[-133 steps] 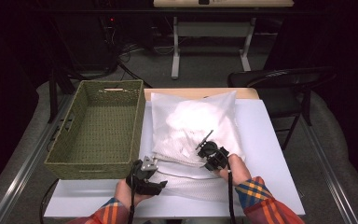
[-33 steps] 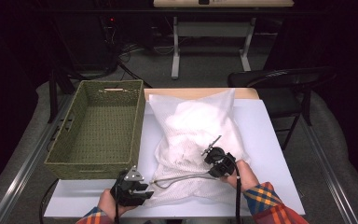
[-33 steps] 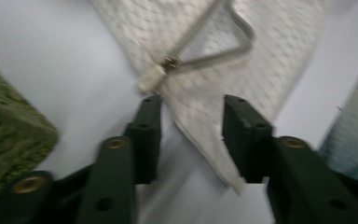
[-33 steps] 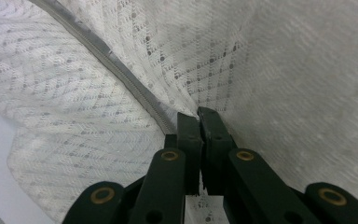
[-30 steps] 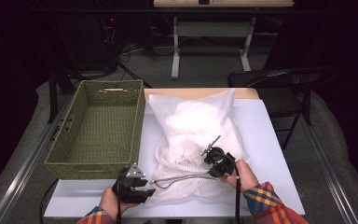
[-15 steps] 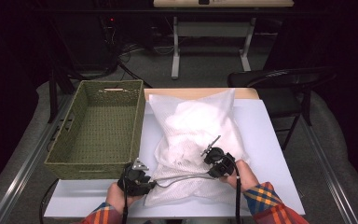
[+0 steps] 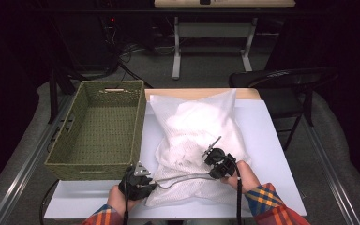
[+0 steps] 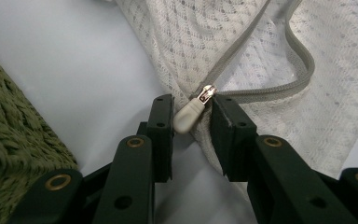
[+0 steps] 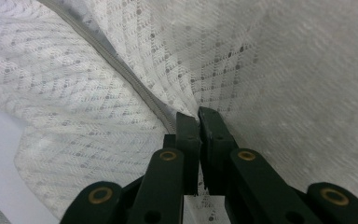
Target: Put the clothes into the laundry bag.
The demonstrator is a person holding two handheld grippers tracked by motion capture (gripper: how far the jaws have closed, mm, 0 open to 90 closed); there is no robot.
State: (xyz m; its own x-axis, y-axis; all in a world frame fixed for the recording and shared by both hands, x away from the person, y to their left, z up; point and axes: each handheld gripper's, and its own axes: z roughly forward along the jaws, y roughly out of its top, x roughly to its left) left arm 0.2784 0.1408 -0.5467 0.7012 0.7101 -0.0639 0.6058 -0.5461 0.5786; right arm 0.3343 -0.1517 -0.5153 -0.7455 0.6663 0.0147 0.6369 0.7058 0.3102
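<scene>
Mesh laundry bag (image 7: 194, 140), white and stuffed full, lies on the white table (image 7: 272, 140) with its long axis running away from the person, its closed end far from both sets of jaws and its zippered mouth at the near end, where they work. Just left of the left jaws stands the green woven basket (image 7: 98, 131).

Along the near edge of the bag a grey zipper (image 7: 183, 178) runs roughly crosswise, from the left jaws to the right ones. In the left gripper view its tape (image 8: 261, 93) rises away from the jaw tips toward the upper right and loops back.

The right gripper (image 7: 214, 164), held in a hand with a plaid sleeve, points left and away over the bag; its jaws are pinched tight on a fold of the mesh (image 9: 223, 70) right beside the zipper line, cloth drawn up between the tips.

The left gripper (image 7: 146, 182) sits at the bag's near left corner, pointing right along the zipper. Its jaws have just been closing, and the small cream zipper pull (image 8: 189, 116) lies between the tips, tilted, its metal slider end farther from them; a gap is left on either side of the pull.
</scene>
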